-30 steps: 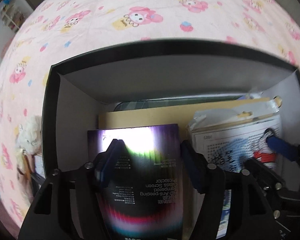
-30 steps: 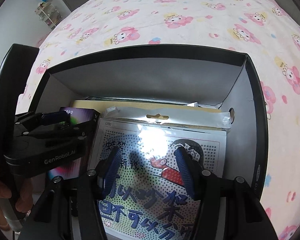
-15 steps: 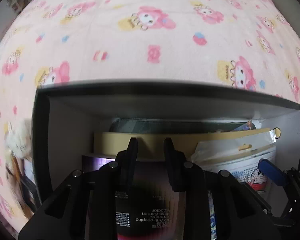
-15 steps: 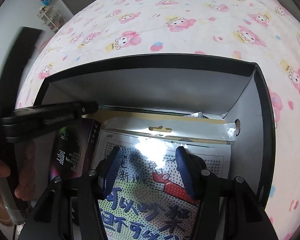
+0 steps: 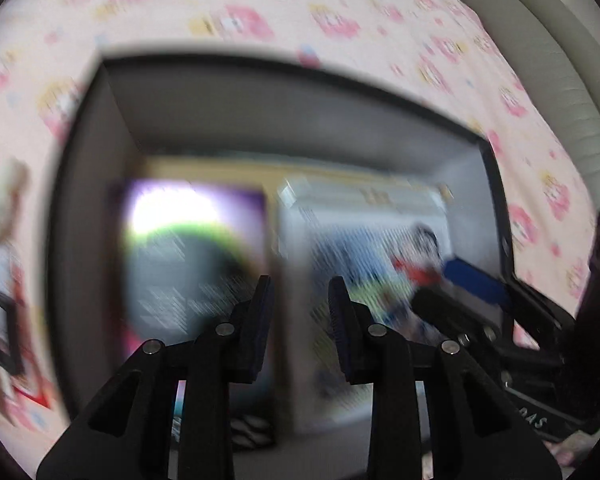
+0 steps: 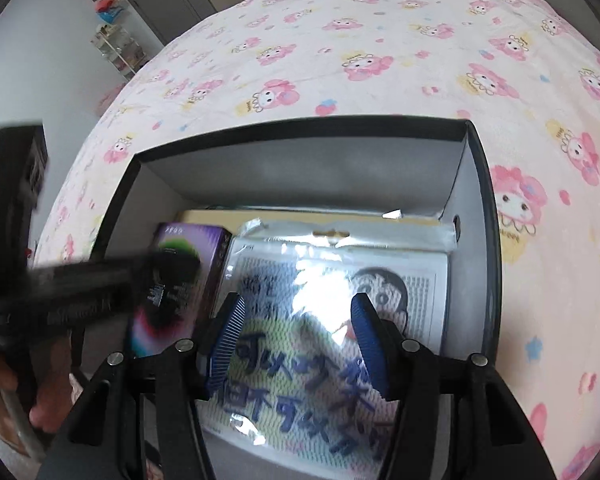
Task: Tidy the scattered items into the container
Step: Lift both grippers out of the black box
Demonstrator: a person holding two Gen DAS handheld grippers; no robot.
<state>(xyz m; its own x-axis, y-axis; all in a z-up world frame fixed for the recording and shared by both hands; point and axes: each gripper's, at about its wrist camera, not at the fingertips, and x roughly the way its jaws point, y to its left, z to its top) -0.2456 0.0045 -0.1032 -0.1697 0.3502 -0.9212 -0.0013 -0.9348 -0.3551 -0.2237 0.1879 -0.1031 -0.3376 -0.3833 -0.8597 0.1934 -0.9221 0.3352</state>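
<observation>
A black box [image 6: 496,240] with grey inner walls sits on the bed. Inside lie a purple screen-protector box [image 6: 180,280] on the left and a plastic-bagged cartoon bead kit [image 6: 340,300] on the right, over a tan envelope [image 6: 300,214]. The same items show blurred in the left wrist view: the purple box [image 5: 192,248] and the kit [image 5: 360,248]. My left gripper [image 5: 299,292] hovers above them, jaws narrowly apart and empty; it shows blurred in the right wrist view [image 6: 100,284]. My right gripper [image 6: 298,320] is open above the kit.
A pink cartoon-print bedspread [image 6: 360,60] surrounds the box. A grey padded headboard [image 5: 560,60] stands at the right. A small plush toy [image 5: 0,200] and other items lie left of the box. A shelf [image 6: 116,48] stands in the far corner.
My left gripper let go of the purple box, narrowed its jaws and pulled up and back fast. The right gripper also rose a little, still open.
</observation>
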